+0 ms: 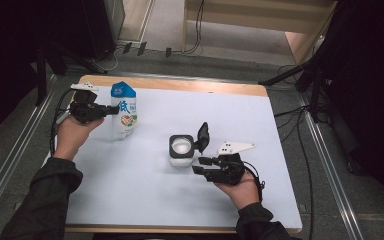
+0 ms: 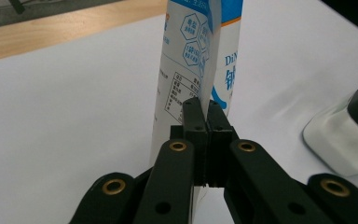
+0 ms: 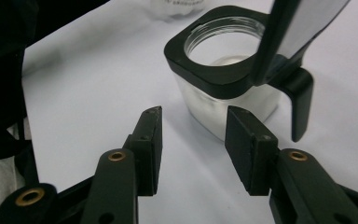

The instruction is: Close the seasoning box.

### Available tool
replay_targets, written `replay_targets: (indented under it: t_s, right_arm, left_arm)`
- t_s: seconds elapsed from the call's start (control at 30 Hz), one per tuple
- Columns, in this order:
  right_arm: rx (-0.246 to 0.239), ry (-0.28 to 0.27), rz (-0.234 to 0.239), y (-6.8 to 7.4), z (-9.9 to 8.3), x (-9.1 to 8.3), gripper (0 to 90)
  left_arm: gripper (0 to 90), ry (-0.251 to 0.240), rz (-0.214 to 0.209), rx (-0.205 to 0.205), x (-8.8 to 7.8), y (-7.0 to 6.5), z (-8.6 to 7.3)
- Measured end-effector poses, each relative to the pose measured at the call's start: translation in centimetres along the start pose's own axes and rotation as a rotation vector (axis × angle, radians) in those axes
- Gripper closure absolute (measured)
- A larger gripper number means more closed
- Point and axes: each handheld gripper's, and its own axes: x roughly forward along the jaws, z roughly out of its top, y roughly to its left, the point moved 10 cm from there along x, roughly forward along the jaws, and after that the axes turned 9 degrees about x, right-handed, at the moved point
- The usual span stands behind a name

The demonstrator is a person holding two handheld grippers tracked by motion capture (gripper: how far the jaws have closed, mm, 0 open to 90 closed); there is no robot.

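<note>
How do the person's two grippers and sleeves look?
Both the left gripper and the right gripper are black, with flat rectangular jaws and brass-coloured pivot rivets. Each carries a pale three-cornered plate on top and trails a black cable. The sleeves are dark.

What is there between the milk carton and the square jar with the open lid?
Nothing: in the high view, bare white table separates the milk carton from the square jar.
</note>
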Motion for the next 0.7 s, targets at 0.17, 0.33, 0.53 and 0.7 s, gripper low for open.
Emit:
replay_targets:
  t_s: [0.17, 0.33, 0.53, 0.7]
  right_arm:
    - [0.006, -0.013, -0.016, -0.6, 0.2, -0.4, 58.1]
    - [0.008, -0.029, -0.015, -0.7, 0.3, -0.9, 59.3]
    - [0.024, -0.034, -0.032, -1.4, 0.6, -1.3, 59.6]
    - [0.031, -0.035, -0.045, -1.8, 0.7, -1.3, 60.0]
  left_arm:
    - [90.0, -0.014, -0.006, 0.005, -0.1, -0.2, -0.4]
    - [89.9, -0.003, -0.024, 0.019, -0.6, -0.5, -1.5]
    - [87.7, -0.004, -0.013, -0.013, -1.0, -0.1, -3.0]
    - [85.5, -0.017, -0.033, -0.022, -1.1, -0.2, -3.0]
